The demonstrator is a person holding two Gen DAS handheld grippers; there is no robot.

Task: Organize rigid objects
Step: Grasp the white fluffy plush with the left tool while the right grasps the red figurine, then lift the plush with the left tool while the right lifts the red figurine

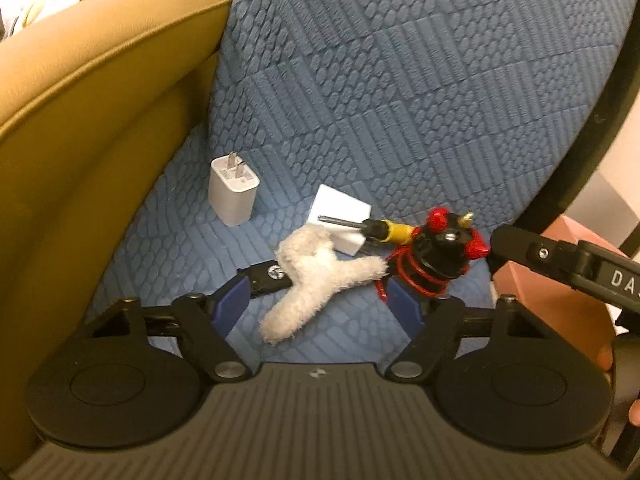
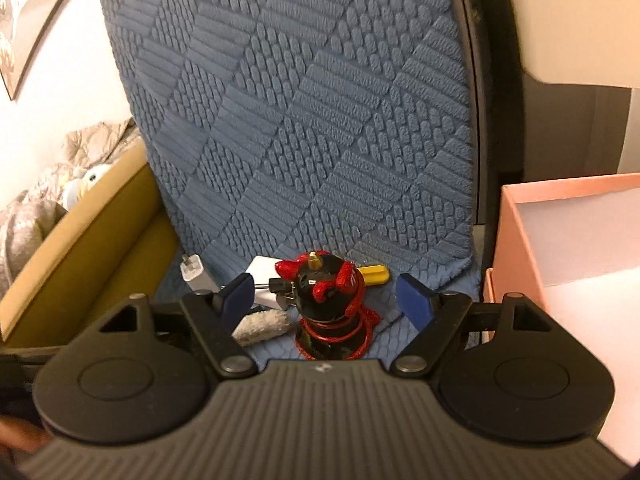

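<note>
On the blue quilted chair seat (image 1: 168, 216), both tools, left tool (image 1: 316, 308) and right tool (image 2: 328, 296), hover with fingers apart. The pink box (image 2: 516, 240) stands right; the red-and-black tripod head (image 2: 324, 292) sits between the right tool's fingers, with the fluffy clip (image 1: 316, 276), white charger (image 1: 232, 192) and screwdriver (image 1: 372, 226) nearby.

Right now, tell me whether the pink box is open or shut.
Open: the pink box shows no lid, and its pale inside is exposed.

White letters "DA" stand on the arm of the right hand-held gripper (image 1: 500, 246); a round logo on the black USB stick (image 1: 269, 274) is unreadable.
</note>
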